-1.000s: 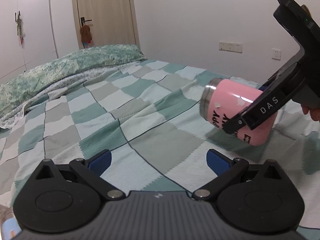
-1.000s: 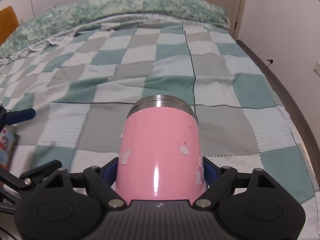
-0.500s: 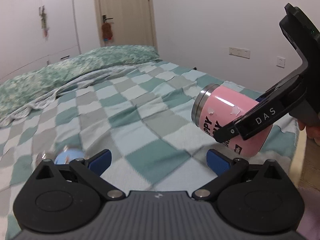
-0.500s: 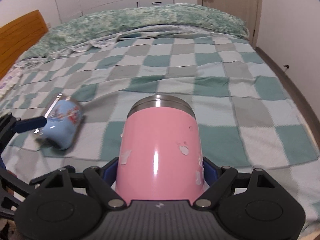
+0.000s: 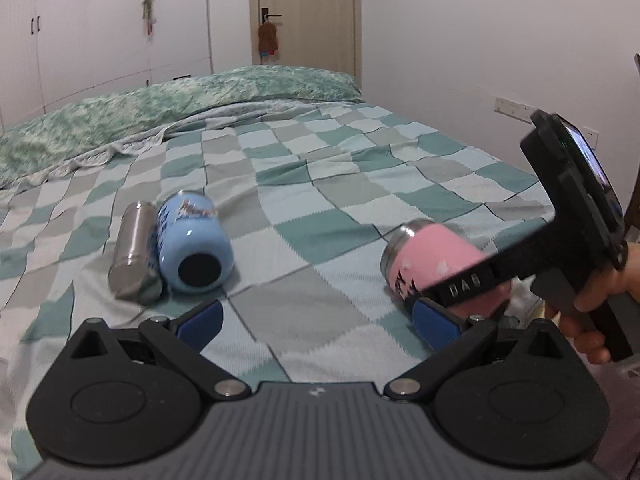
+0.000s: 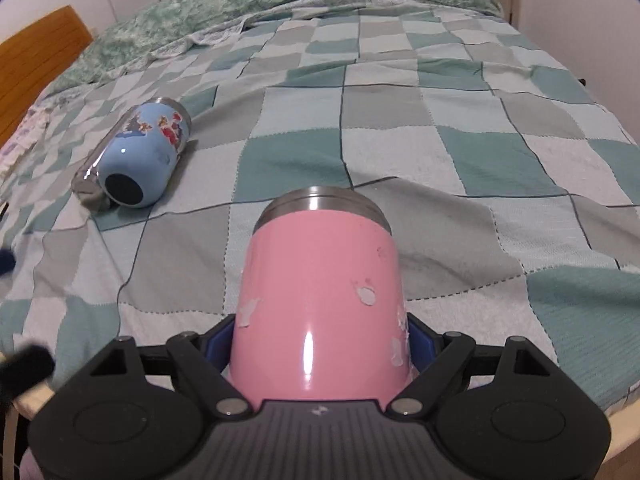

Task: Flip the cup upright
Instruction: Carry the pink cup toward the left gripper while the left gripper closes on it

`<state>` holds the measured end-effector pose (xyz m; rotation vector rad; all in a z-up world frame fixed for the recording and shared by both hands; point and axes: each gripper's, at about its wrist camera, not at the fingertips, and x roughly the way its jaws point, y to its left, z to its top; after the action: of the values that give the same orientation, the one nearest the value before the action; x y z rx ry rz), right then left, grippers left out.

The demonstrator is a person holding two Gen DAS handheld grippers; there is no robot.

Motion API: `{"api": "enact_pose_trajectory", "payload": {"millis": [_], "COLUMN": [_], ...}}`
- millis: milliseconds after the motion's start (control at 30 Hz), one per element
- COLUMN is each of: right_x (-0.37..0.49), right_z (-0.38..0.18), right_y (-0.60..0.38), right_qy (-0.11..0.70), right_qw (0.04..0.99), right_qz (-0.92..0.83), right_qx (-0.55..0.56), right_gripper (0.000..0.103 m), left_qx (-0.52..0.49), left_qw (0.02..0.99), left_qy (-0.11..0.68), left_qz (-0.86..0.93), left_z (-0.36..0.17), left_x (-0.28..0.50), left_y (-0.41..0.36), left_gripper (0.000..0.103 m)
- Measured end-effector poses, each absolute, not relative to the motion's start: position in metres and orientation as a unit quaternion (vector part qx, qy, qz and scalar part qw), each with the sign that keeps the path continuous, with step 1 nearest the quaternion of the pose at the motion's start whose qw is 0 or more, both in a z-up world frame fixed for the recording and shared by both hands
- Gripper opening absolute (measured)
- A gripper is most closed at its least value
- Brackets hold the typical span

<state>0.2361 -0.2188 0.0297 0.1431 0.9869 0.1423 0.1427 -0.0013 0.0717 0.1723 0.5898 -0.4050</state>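
Left gripper [image 5: 316, 318]: fingers spread, holding nothing, low over the bed [image 5: 320, 184]. At its 11 o'clock a steel bottle [image 5: 134, 252] touches a blue cup [image 5: 192, 242], both on their sides. Right gripper [image 6: 320, 340]: fingers clenched on the pink cup [image 6: 320, 300] near its base, cup tilted, mouth pointing away. Step looks like mid-flip. Next: rotate mouth to 12 o'clock, set base down on the bed.

1. The pink cup [image 6: 320, 300] hides its own base behind the right gripper [image 6: 320, 344] at lower centre.
2. The steel bottle [image 6: 86, 184] is mostly hidden behind the blue cup [image 6: 140, 160], at the left.
3. A blurred dark shape [image 6: 24, 364] is cut off at lower left.
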Motion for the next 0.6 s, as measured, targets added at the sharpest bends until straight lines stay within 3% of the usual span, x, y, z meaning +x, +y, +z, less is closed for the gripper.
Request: {"api": "enact_pose_trajectory", "payload": {"millis": [167,233,300,600], "right_x": [0.234,0.233,0.222,0.160], "right_z": [0.031,0.034,0.046,0.067], "right_y": [-0.221,-0.221,-0.229,-0.285], "right_qy": [0.466,0.459,0.430,0.275], "right_qw": [0.879,0.884,0.898,0.957], "right_qz": [0.080,0.075,0.083,0.079], "right_qx": [0.056,0.037,0.040,0.053], "right_gripper": [0.084,0.097,0.103,0.103], "left_qx": [0.076,0.070,0.060,0.001], "left_qw": [0.937,0.940,0.942,0.940], "left_qy": [0.289,0.289,0.290,0.306], "left_qz": [-0.180,-0.168,-0.158,-0.151], "left_z": [0.076,0.078,0.079,0.072], "left_x": [0.128,0.123,0.118,0.113], "left_y": [-0.001,0.000,0.001,-0.022], "left_gripper": [0.103,0.103,0.103,0.103]}}
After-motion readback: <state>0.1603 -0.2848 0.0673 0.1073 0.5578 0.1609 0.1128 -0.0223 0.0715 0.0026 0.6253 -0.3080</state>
